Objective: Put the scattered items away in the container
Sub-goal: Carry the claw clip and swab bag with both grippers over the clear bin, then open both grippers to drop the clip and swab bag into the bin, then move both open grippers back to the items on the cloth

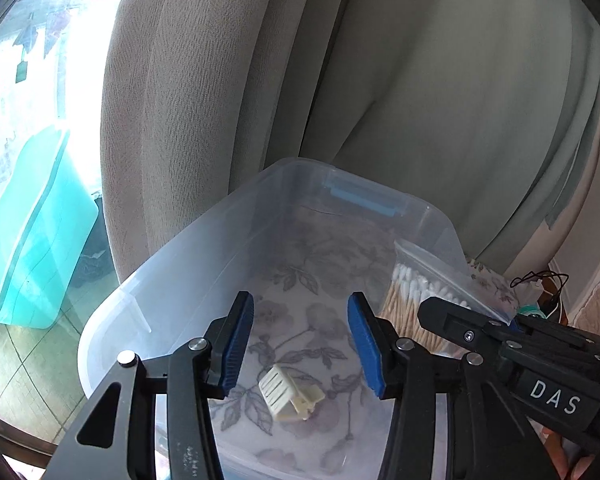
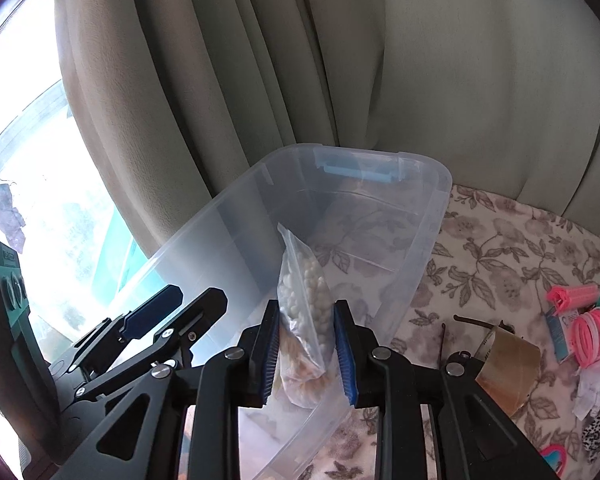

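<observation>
Holding one bag of cotton swabs (image 2: 305, 312) over the clear container (image 2: 420, 240) at frame centre, the right gripper (image 2: 306, 354) is clamped on it. The left gripper (image 1: 300, 344) gapes wide, empty, above one white clip (image 1: 288, 396) lying inside. At right, one tape roll (image 2: 508, 372), pink rings (image 2: 592, 336) and other bits remain on the floral surface (image 2: 500, 248).

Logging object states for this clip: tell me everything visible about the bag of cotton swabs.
The clear plastic zip bag of cotton swabs is packed with white-tipped, tan-stemmed swabs, tips bunched toward its upper part. It stands roughly upright, its flat empty top edge pointing up, squeezed between the blue pads of the right gripper. It sits over the near right side of the translucent plastic storage bin. Whether its bottom touches the bin cannot be told.
</observation>
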Demonstrator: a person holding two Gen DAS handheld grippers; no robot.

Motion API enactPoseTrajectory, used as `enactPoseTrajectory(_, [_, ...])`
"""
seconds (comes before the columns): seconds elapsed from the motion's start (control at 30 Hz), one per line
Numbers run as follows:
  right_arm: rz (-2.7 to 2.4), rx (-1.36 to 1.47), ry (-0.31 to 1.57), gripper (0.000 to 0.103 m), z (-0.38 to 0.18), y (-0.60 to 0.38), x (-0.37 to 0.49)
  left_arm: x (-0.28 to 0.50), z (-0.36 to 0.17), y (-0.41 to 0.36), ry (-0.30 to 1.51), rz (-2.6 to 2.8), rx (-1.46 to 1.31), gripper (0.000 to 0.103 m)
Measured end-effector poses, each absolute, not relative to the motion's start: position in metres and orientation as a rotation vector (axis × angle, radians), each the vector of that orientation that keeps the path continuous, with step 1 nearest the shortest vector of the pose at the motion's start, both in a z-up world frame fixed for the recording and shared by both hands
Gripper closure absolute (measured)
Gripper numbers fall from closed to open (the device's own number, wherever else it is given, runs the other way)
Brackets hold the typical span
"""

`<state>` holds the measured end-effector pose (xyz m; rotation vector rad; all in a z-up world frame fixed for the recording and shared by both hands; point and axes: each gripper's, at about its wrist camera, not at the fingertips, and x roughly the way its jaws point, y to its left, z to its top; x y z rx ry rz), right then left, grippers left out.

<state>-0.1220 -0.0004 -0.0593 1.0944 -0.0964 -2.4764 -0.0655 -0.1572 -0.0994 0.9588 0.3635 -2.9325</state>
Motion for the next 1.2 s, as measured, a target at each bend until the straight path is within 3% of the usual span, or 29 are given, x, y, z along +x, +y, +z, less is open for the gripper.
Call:
enactPoseTrajectory(0.3, [-2.481,1.076,-0.116,0.071,-0.052,0.002,-0.126,-0.073,-0.084,-0.157,0.352,-2.919,0.985,0.047])
enactPoseTrajectory(0.47, [-2.507,1.045,-0.147,0.057,-0.041,0.013,-0.115,-0.065,-0.079,-0.155,0.368,-2.915,0.996,0.039])
enactPoseTrajectory(0.6, [-2.530,1.006,-0.183,0.056,-0.029,0.028,-0.100,-0.064,-0.069,-0.143,0.343,-2.930,0.987,0.039])
enactPoseTrajectory(0.93, [-2.638,0.874,-0.333,0.047,0.003,0.092,-0.046,-0.043,-0.030,-0.071,0.184,-3.037,0.961,0.037])
enactPoseTrajectory(1.2, [-2.764,0.770,-0.495,0.041,0.013,0.175,0.001,-0.020,-0.014,0.014,-0.120,-3.097,1.041,0.030])
